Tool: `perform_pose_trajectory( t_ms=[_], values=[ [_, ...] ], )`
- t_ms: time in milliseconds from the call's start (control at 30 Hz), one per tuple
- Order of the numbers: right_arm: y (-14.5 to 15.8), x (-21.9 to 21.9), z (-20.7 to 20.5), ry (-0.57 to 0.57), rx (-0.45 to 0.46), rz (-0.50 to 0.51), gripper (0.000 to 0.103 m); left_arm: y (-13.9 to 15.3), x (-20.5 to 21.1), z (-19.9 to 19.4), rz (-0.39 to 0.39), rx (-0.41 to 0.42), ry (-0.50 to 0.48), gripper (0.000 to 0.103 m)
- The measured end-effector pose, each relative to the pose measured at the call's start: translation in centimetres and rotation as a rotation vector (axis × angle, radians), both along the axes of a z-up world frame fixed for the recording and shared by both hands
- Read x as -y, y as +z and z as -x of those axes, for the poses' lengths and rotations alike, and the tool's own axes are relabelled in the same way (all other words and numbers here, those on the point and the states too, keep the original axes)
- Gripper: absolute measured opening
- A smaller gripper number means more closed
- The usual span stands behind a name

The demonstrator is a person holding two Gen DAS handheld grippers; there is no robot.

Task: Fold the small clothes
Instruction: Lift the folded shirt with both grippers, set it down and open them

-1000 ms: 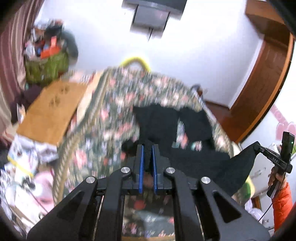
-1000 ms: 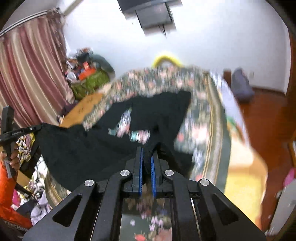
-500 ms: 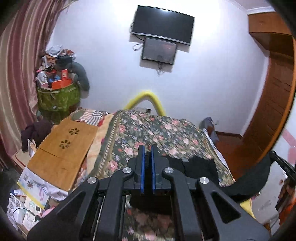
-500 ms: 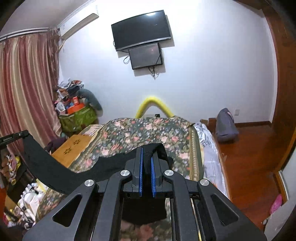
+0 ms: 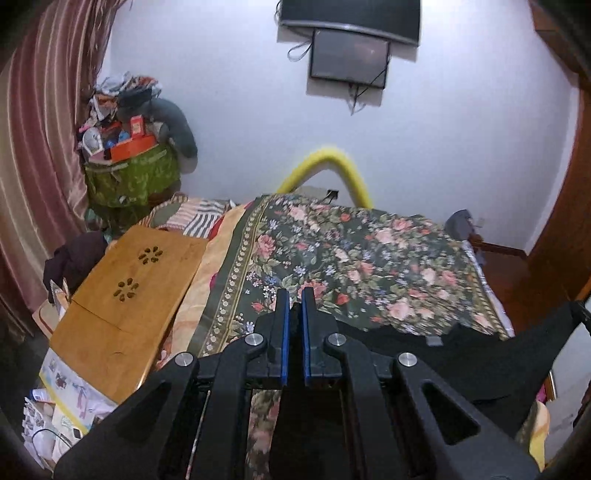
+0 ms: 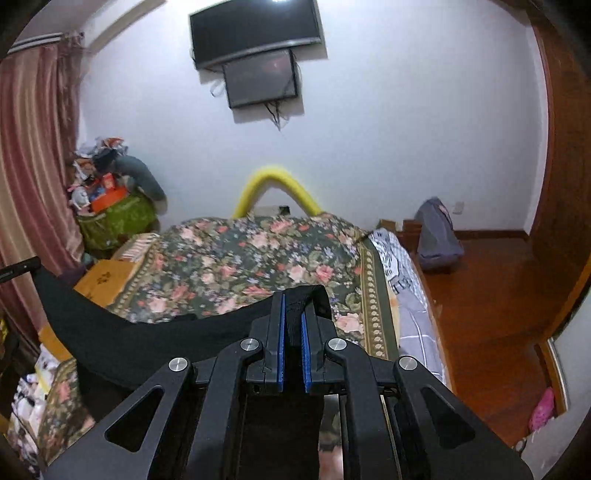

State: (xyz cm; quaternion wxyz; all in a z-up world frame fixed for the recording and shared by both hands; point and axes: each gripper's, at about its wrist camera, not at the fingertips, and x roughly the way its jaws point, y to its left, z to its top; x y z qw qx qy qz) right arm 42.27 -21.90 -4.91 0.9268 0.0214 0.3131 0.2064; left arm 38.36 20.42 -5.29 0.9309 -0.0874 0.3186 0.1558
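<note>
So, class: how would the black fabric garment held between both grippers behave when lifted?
Probably floppy: the black fabric garment sags between the left gripper and right gripper. Likely light, since pinched edges alone seem to carry it.

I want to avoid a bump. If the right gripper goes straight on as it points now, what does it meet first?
Probably the flowered bedspread: the right gripper, shut on the black garment, points over it. Depth is unclear.

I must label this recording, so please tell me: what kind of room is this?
Most likely a home bedroom: a bed under a floral bedspread, a wall-mounted television and a striped curtain.
</note>
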Motion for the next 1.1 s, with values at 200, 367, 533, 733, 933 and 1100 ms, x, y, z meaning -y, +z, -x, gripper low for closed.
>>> perform_pose_trajectory(
  t_ms=[200, 367, 533, 733, 933, 1100],
  values=[
    [-4.4, -0.7, -4.4, -0.031, -0.092, 0.040, 0.006, -5.5, -1.9, -6.3, -0.036, -0.097, 0.045, 0.005],
    [-7.6, -1.1, -6.1, -0.011, -0.155, 0.088, 0.006, -10.8, -3.1, -10.4, -0.023, -0.187, 0.056, 0.005],
    [-9.2, -0.8, -7.7, 0.000, -0.206, 0.080, 0.007, -13.7, -3.4, -12.7, 0.004, -0.234, 0.046, 0.006],
    [-7.5, 0.3, -7.4, -0.036, -0.187, 0.079, 0.032, -12.4, -4.1, -11.8, -0.025, -0.240, 0.065, 0.039],
    [-5.6, 1.0, -4.2, 0.036, -0.187, 0.077, 0.058, -10.8, -3.7, -7.3, -0.062, -0.238, 0.004, 0.061],
    [-5.8, 1.3, 0.3, 0.093, -0.212, 0.092, 0.065, -11.2, -2.6, -1.8, -0.032, -0.279, -0.062, 0.067]
  ],
)
